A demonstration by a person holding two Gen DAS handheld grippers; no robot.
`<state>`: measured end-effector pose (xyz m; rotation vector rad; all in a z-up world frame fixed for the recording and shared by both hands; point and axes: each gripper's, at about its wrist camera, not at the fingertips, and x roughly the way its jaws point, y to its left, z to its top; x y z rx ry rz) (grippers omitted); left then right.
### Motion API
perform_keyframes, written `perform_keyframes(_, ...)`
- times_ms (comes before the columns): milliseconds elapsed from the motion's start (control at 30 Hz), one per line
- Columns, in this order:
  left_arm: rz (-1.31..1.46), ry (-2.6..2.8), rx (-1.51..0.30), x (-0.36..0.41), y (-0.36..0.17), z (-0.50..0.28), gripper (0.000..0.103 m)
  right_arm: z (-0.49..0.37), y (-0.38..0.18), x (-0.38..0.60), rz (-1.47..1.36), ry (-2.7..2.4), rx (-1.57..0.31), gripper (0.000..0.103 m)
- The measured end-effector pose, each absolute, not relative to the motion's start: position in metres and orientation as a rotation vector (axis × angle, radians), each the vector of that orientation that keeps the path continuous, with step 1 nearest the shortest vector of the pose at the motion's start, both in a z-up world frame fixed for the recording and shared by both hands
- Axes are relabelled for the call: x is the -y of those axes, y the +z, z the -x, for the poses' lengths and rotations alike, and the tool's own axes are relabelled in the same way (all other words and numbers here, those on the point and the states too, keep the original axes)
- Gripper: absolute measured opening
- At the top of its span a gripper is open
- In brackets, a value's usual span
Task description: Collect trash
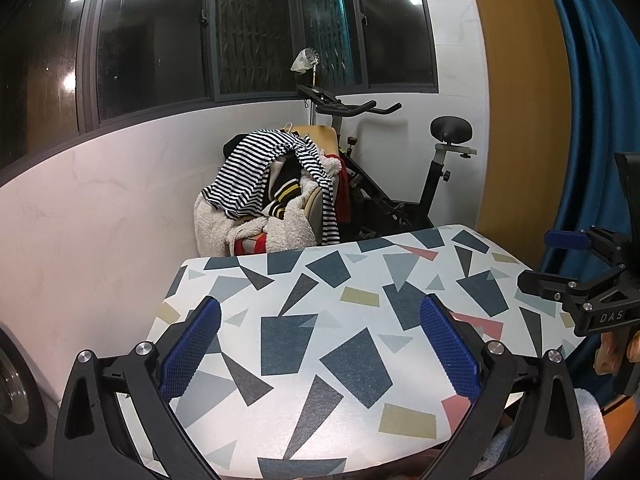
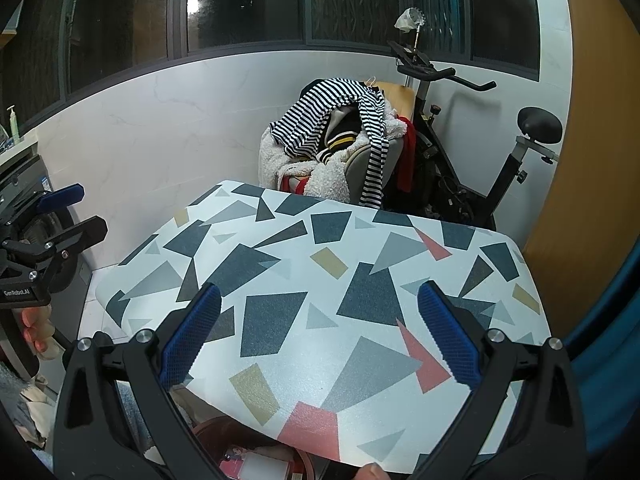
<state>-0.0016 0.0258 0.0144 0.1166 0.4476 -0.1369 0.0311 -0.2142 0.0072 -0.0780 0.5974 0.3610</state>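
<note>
White sheeting printed with grey, navy, mustard and pink shapes covers the desk (image 1: pixel 320 312), and no trash is seen on it in either view. Under the desk's near edge, in the right wrist view, a reddish-brown bin (image 2: pixel 256 452) is partly seen with a pink and white object inside; what that object is cannot be told.

The left hand-held gripper (image 1: pixel 320 344) is held above the near edge of the desk with its blue pads (image 1: pixel 188 348) spread wide and nothing between them. The right hand-held gripper (image 2: pixel 318 334) is held the same way over the near edge, pads apart and gripping nothing. Each gripper is seen from the side in the other's view, beside the desk, with fingers of a hand (image 2: pixel 36 328) wrapped around the left one's handle.

Beyond the far edge, a chair (image 1: pixel 320 168) is piled with clothes, a striped top (image 1: pixel 256 172) lying uppermost. An exercise bike (image 1: pixel 400 184) is placed just beside it in the corner, under dark windows (image 1: pixel 256 28). A blue curtain (image 1: pixel 592 100) hangs near the desk's right edge.
</note>
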Motion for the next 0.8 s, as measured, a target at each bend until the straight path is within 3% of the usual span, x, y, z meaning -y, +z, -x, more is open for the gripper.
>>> perform_keyframes(800,-0.120,-0.137,-0.447,-0.0256,0.0133,0.0032,0.097,-0.0304,0.0096,0.2155,0.081,0.360,-0.596,0.097)
